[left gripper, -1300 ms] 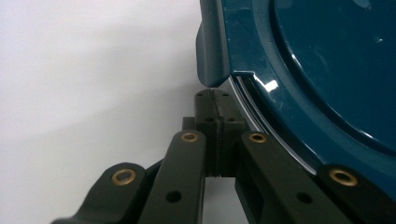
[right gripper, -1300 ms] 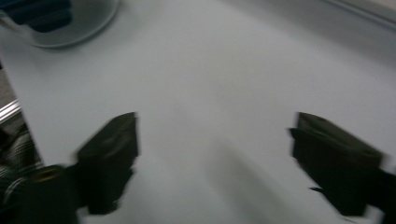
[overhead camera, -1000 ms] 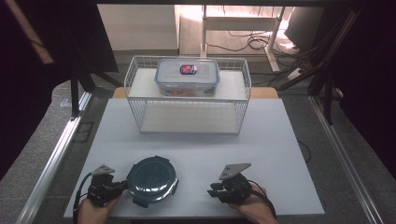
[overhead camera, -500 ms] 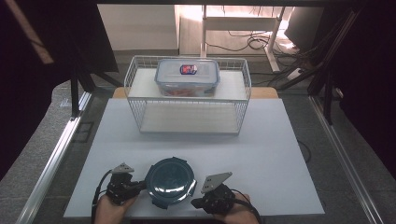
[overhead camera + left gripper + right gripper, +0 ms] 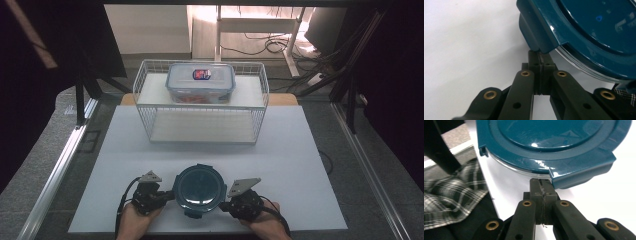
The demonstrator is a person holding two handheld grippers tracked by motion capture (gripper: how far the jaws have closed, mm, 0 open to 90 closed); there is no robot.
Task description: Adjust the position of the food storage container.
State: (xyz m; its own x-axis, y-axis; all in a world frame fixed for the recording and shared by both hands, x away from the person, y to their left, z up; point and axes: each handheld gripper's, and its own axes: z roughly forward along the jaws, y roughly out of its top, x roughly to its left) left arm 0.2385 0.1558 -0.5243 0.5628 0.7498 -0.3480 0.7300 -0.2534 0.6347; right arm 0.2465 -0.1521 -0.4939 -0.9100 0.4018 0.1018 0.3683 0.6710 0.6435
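Your two grippers sit at the near edge of the white table (image 5: 300,150), one on each side of the round blue-lidded container (image 5: 198,190). The left gripper (image 5: 167,196) has its jaws pressed flat together with nothing between them, and its tips (image 5: 539,56) sit right under a lid flap (image 5: 534,37). I cannot tell if they touch it. The right gripper (image 5: 224,204) is the same: jaws tight together, holding nothing, tips (image 5: 540,185) just below the other lid flap (image 5: 584,173).

So you are only squeezing the container from two sides. That is where it could go wrong. The sides are round and smooth, so if one hand pushes harder, the container could spin or slide out toward you and off the near edge. If you push up under a flap, it could pop open, and then the lid may come loose when you lift. If you lift like this, it could tip and fall, because no jaw grips it.

Farther back stands the wire basket (image 5: 145,85) with a clear box (image 5: 200,82) on top. Going that way, watch you don't bump the wire rim or knock that box.
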